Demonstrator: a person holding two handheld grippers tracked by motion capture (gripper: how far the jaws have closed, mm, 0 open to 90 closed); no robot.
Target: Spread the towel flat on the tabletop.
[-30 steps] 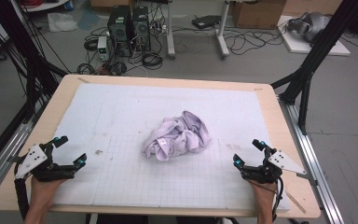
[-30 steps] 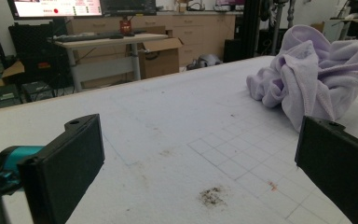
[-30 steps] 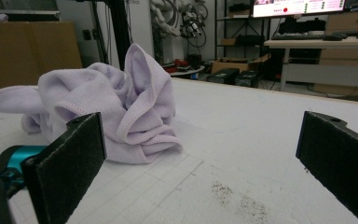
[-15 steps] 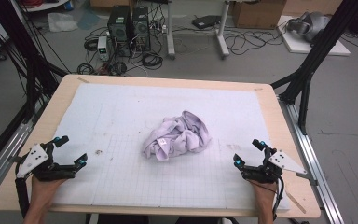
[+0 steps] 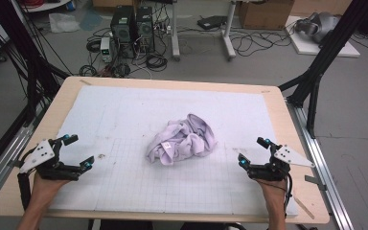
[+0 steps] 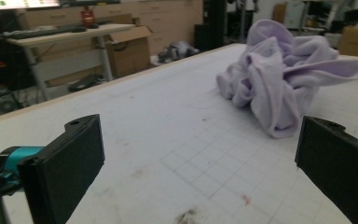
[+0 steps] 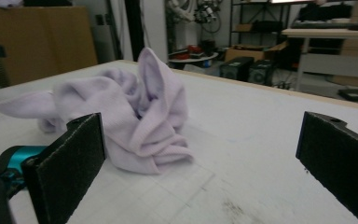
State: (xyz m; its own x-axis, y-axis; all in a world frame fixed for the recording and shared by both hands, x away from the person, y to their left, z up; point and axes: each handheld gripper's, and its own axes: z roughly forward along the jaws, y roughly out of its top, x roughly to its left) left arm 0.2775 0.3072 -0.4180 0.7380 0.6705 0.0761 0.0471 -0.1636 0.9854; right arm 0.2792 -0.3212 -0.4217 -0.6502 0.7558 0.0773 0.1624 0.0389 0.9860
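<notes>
A crumpled lilac cloth (image 5: pixel 182 139) lies in a heap near the middle of the white gridded mat (image 5: pixel 124 115). My left gripper (image 5: pixel 79 151) rests low at the mat's front left, open, with nothing between its jaws. My right gripper (image 5: pixel 254 151) sits at the front right, also open and empty. Both point toward the cloth and stay well apart from it. In the left gripper view the cloth (image 6: pixel 279 79) lies ahead to the right of the gripper (image 6: pixel 200 154). In the right gripper view the cloth (image 7: pixel 130 112) sits ahead to the left of the gripper (image 7: pixel 200 154).
The mat covers a wooden table (image 5: pixel 292 143) with bare edges all round. Black frame struts (image 5: pixel 321 62) stand at the table's right and left. Beyond the far edge are computer towers (image 5: pixel 132 24), cables and boxes on the floor.
</notes>
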